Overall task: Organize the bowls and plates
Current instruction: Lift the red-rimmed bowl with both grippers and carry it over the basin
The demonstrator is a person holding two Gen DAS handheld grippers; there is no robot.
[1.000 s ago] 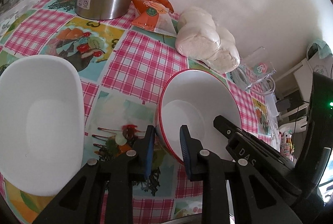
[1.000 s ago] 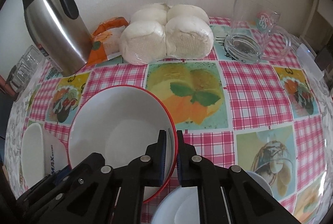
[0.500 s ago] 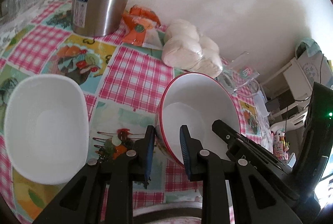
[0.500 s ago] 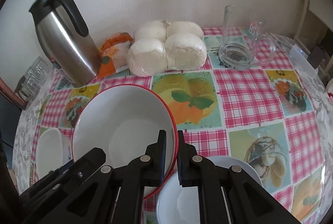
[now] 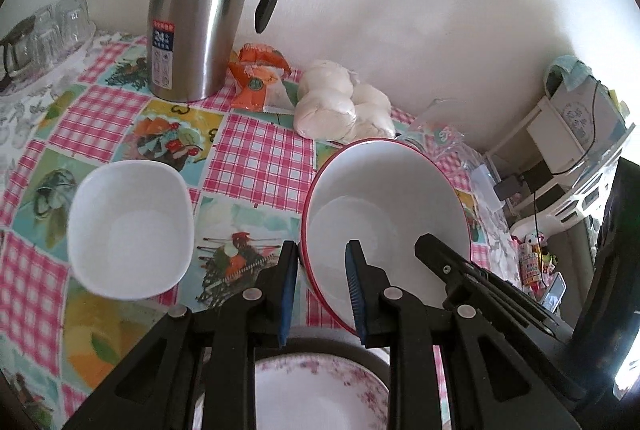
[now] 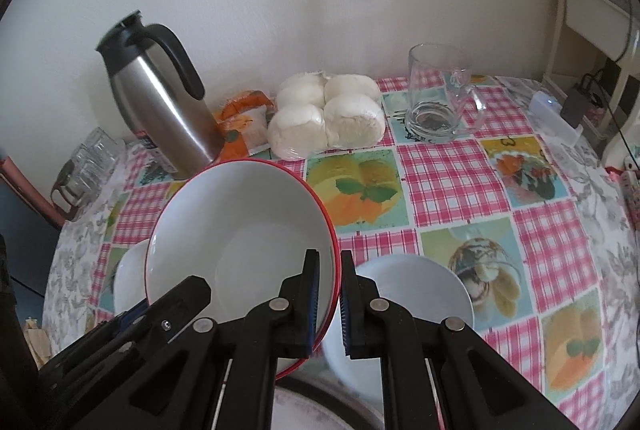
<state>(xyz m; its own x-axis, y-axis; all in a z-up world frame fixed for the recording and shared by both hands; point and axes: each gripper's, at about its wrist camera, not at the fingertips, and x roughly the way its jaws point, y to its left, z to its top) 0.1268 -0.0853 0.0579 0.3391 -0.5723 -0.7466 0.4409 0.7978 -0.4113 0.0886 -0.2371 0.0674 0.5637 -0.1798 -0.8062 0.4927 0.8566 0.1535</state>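
Two hand-held grippers are on one item: the round white bowl with a red rim (image 5: 384,206), glossy ceramic by the look of it. Left hand-held gripper (image 5: 322,288) has its blue ribbed pads on either side of the bowl's near-left rim, narrow gap, outer pad against the wall; inner contact hard to confirm. Right hand-held gripper (image 6: 329,304) is pinched tight on the opposite rim, pads nearly together with only the wall between. Change over the last second: the bowl has come up off the chequered pink oilcloth worktop (image 5: 260,158) and both cameras have risen with it, so the steel vacuum jug with black handle (image 5: 200,18) now shows in full and a floral-edged plate (image 5: 320,390) has appeared directly below the bowl. My read: lift is done, transport under way, likely destination a stack on that plate or another dish. Left of the bowl sits a squarish white bowl (image 5: 128,218), matte-smooth; right of the bowl, in the right wrist view, a shallow round white dish (image 6: 416,294). Beyond the bowl: wrapped soft white buns (image 6: 328,114), an orange snack packet (image 5: 260,78), a clear glass mug (image 6: 436,98). Slick glaze plus thin-rim grip means slip risk if either side tilts.
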